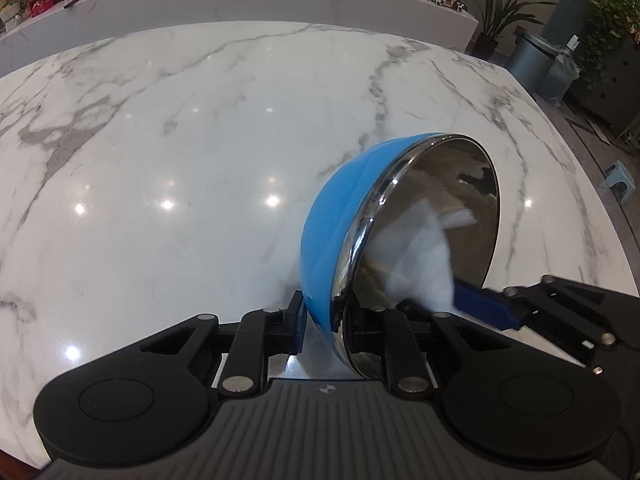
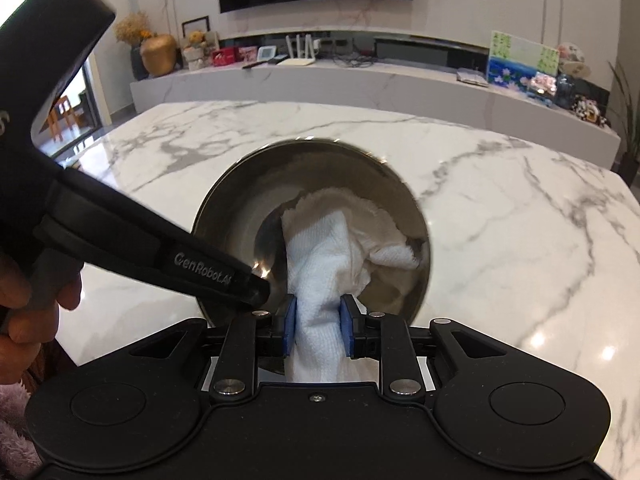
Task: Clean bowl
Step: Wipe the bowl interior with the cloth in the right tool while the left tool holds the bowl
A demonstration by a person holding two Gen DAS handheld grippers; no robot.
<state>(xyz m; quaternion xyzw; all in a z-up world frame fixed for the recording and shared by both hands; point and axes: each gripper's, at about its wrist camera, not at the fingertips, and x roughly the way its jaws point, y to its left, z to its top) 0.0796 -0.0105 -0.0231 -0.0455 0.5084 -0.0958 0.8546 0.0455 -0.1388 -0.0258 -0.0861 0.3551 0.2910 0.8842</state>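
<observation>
While tilted, bowl (image 1: 340,240) in left tongs (image 1: 322,320)

The bowl (image 1: 340,232) is bright blue outside, with a mirror-like steel inside and chrome rim. The cloth (image 2: 320,264) is white with a fine waffle texture. The table (image 1: 160,160) is white marble veined grey.

White marble table (image 1: 192,152) with grey veining and a glossy top showing round light reflections. Its far edge and a right corner are visible in both wrist views. Nothing can be confirmed lying flat on it: the blue bowl (image 1: 340,232) is tipped on edge above the surface, and whether it touches the marble cannot be told. The rest of the visible top is plain marble.
</observation>
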